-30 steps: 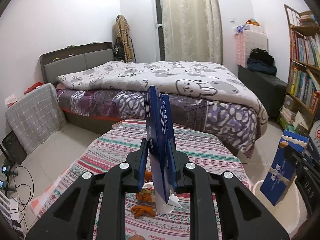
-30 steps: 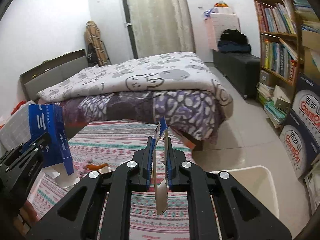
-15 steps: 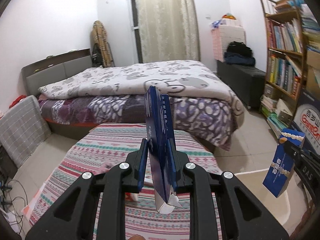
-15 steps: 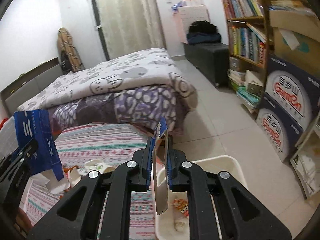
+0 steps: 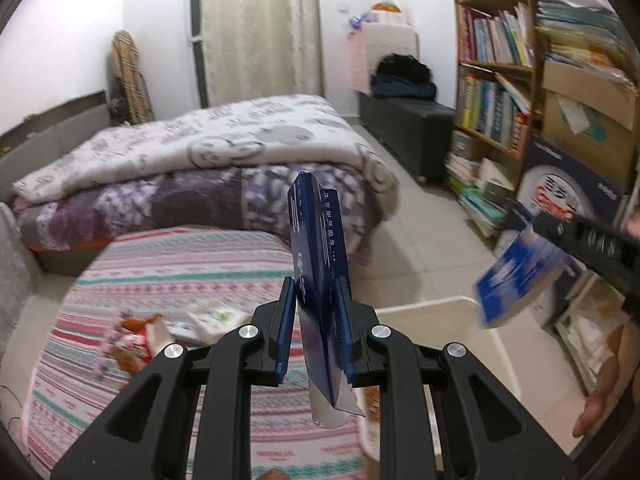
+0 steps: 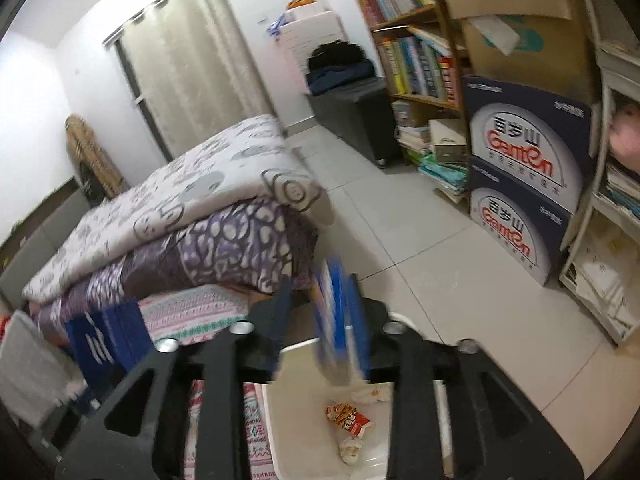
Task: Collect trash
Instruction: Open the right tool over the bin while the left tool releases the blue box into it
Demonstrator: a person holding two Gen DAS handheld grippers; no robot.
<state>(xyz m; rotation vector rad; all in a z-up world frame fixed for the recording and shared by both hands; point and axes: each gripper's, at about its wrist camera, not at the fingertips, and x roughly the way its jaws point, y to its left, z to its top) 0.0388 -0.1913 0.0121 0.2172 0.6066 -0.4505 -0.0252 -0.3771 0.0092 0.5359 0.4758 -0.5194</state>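
Two flattened blue cardboard cartons are being binned. One [image 5: 320, 280] is clamped upright in the left gripper [image 5: 316, 336] over the striped tablecloth [image 5: 168, 264]; another [image 6: 334, 320], blurred, sits between the right gripper's [image 6: 320, 328] parted jaws above the white plastic bin [image 6: 320, 432]. Release is judged underway; the left must be carried over.

A flattened dark blue carton [image 5: 320, 280] with white print stands upright, edge-on, its torn white bottom flap hanging over the striped tablecloth. A second blue carton [image 6: 334, 320] (badly blurred) tilts above the white trash bin [image 6: 280, 420], which sits on the floor just beside the table. Inside the bin lie an orange-red snack wrapper [image 6: 348, 418] and crumpled white paper [image 6: 352, 450]. On the table lie an orange wrapper [image 5: 136, 332] and a white tissue pack [image 5: 216, 318].
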